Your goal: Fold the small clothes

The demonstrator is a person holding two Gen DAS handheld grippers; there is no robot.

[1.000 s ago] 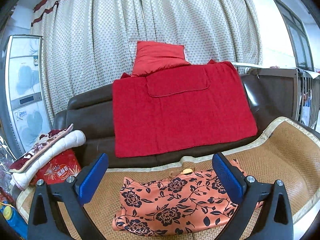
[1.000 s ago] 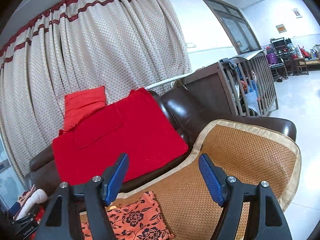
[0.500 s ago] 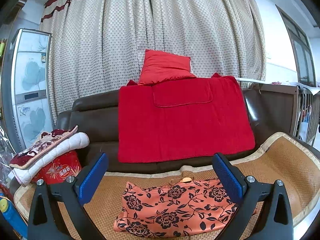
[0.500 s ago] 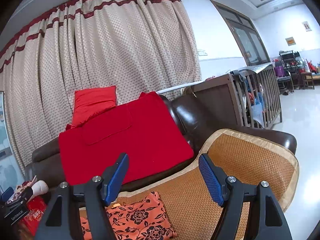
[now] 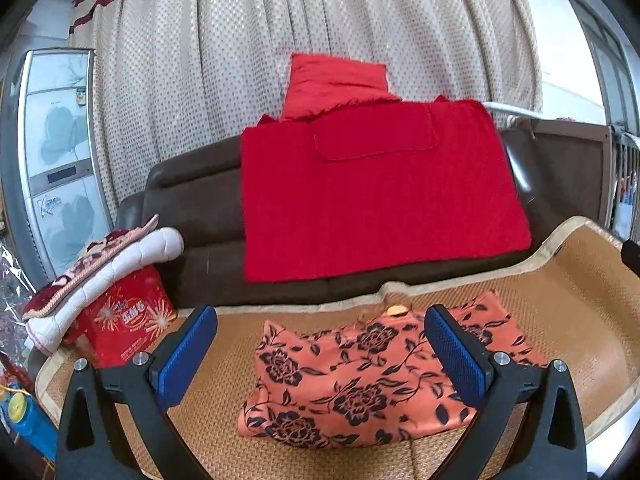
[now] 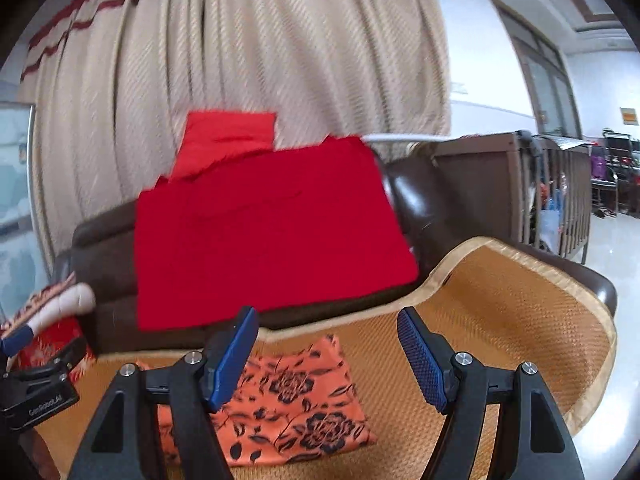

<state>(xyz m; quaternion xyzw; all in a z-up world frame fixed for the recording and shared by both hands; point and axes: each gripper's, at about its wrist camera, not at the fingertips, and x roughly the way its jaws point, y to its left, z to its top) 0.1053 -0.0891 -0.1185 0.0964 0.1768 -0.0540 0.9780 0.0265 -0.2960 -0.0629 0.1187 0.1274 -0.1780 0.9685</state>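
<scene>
An orange garment with black flowers [image 5: 372, 380] lies folded flat on a woven rattan mat [image 5: 568, 304] on a sofa seat. It also shows in the right wrist view [image 6: 296, 404]. My left gripper [image 5: 320, 352] is open and empty, held above the garment's near side. My right gripper [image 6: 326, 356] is open and empty, above the garment's right part. The left gripper's body [image 6: 36, 396] shows at the left edge of the right wrist view.
A red blanket [image 5: 380, 196] hangs over the dark sofa back, a red pillow [image 5: 336, 84] on top. A red box [image 5: 124, 320] under a folded quilt [image 5: 104, 264] stands at the mat's left end. A wooden crib [image 6: 560, 192] is to the right.
Both grippers have tilted down and come closer to the garment. The right gripper has swung left, so more of the garment shows between its fingers. Both stay open.
</scene>
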